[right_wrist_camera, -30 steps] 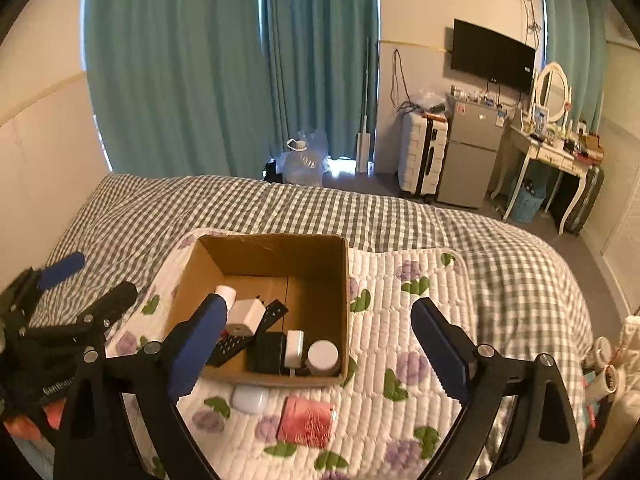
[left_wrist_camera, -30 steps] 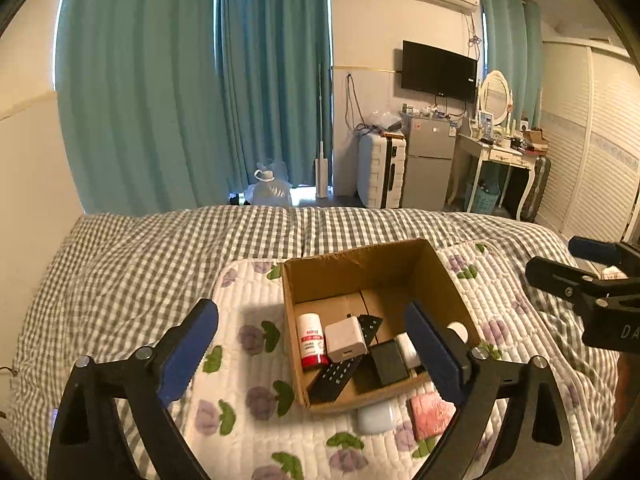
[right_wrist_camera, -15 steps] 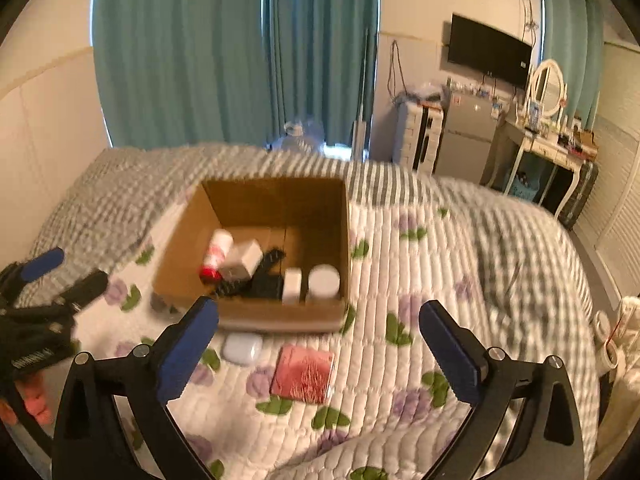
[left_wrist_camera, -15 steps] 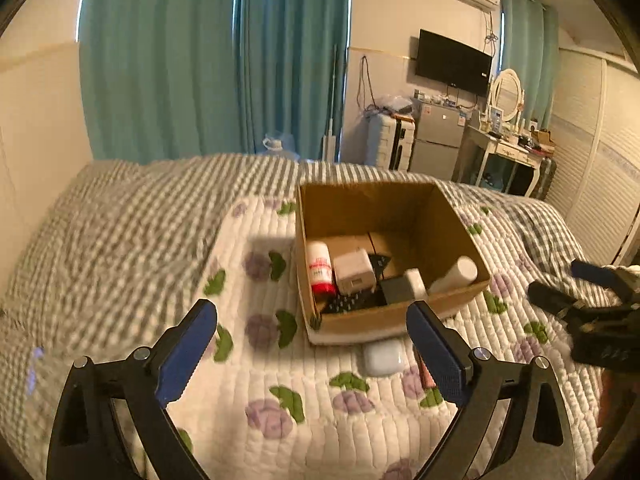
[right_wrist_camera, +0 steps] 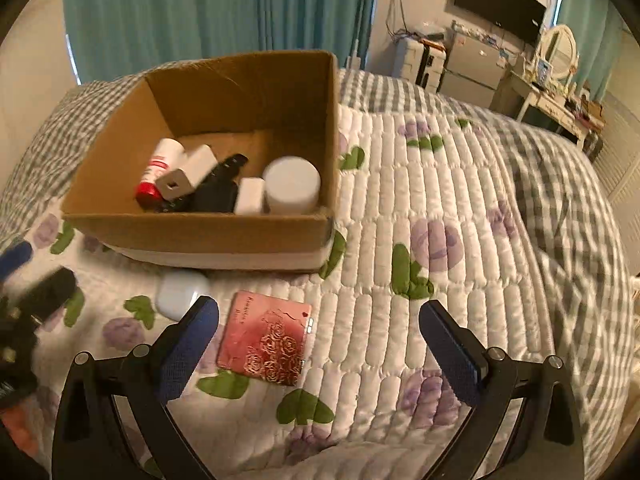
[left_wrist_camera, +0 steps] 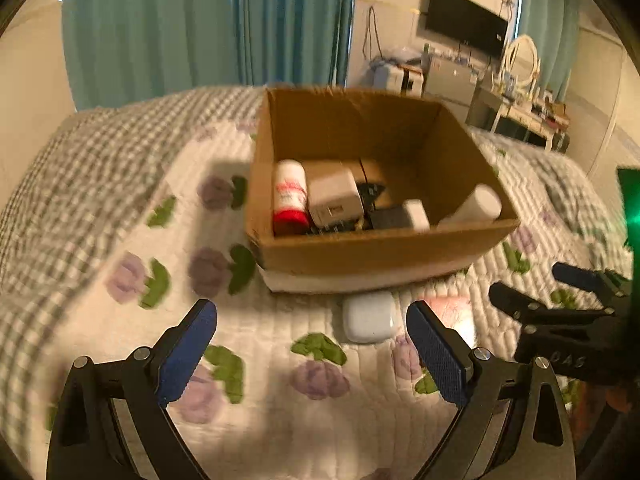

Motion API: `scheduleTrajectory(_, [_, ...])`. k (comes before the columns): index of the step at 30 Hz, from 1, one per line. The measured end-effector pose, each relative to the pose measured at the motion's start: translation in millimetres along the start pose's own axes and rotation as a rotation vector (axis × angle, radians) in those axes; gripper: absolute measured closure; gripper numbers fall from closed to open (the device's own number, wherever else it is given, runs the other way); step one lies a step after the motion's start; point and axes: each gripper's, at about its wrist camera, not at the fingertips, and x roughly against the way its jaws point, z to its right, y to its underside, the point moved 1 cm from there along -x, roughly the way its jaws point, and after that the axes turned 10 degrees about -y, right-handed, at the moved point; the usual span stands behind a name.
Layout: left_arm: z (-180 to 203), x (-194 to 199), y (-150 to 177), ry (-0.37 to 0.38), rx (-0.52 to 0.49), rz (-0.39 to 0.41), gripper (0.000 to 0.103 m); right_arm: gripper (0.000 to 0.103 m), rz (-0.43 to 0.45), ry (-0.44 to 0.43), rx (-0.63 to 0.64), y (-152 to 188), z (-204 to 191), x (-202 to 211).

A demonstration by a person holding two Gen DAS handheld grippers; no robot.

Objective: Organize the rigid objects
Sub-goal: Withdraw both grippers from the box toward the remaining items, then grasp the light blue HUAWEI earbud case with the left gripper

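Observation:
An open cardboard box stands on the quilted bed. In it lie a red-capped white bottle, a white charger, a black remote, a small white block and a white jar. In front of the box lie a white earbud case and a pink rose-embossed card case. My left gripper is open and empty, just short of the earbud case. My right gripper is open and empty over the pink case.
The white floral quilt lies over a grey checked bedspread. Teal curtains, a TV, a small fridge and a dressing table stand beyond the bed. The other gripper shows at each view's edge.
Both grippers have come down and forward toward the bed. The box and the two loose items now look larger and closer. Both stay open and empty.

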Motion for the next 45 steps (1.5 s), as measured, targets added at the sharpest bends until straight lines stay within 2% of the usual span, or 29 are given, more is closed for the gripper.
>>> scheduleTrajectory(8, [30,-43,21,-0.029,-0.039,-0.073,0.007,0.002,-0.067,0.0,-0.11,15,30,-21])
scheduleTrajectory(15, [50,-63,21,0.005,-0.059,-0.088,0.009,0.002,-0.06,-0.013,-0.124,18,36,-23])
scheduleTrajectory(16, [53,-65,22,0.013,-0.065,-0.09,0.014,0.002,-0.058,-0.015,-0.124,18,36,-23])
scheduleTrajectory(17, [55,-68,22,0.019,-0.074,-0.096,0.024,0.002,-0.058,-0.015,-0.124,18,36,-23])
scheduleTrajectory(19, [59,-74,23,0.022,-0.08,-0.109,0.033,0.002,-0.059,-0.016,-0.124,18,35,-24])
scheduleTrajectory(22, [62,-84,23,0.031,-0.085,-0.133,0.039,0.002,-0.057,-0.018,-0.128,18,35,-24])
scheduleTrajectory(24, [63,-83,23,0.037,-0.1,-0.125,0.05,0.002,-0.052,-0.023,-0.132,19,36,-23])
scheduleTrajectory(25, [63,-82,23,0.052,-0.107,-0.125,0.052,0.002,-0.053,-0.023,-0.137,20,37,-24])
scheduleTrajectory(30, [58,-65,26,0.086,-0.108,-0.135,0.053,0.002,-0.032,-0.04,-0.15,21,37,-18])
scheduleTrajectory(32, [49,-50,28,0.092,-0.1,-0.115,0.053,0.002,-0.014,-0.051,-0.148,22,34,-11])
scheduleTrajectory(36, [19,-20,30,0.07,-0.067,-0.056,0.053,0.002,-0.023,-0.058,-0.122,22,23,-10])
scheduleTrajectory(39, [0,-8,28,0.034,-0.048,-0.022,0.053,0.003,-0.077,-0.066,-0.082,22,8,-24])
scheduleTrajectory(41, [-8,-8,22,0.013,-0.044,-0.008,0.053,0.011,-0.111,-0.079,-0.071,23,1,-34])
scheduleTrajectory(42, [-14,-7,21,0.011,-0.04,-0.005,0.053,0.018,-0.128,-0.091,-0.071,23,-1,-40])
scheduleTrajectory(45, [-16,-11,19,0.02,-0.024,-0.017,0.053,0.023,-0.202,-0.111,-0.081,25,-5,-61])
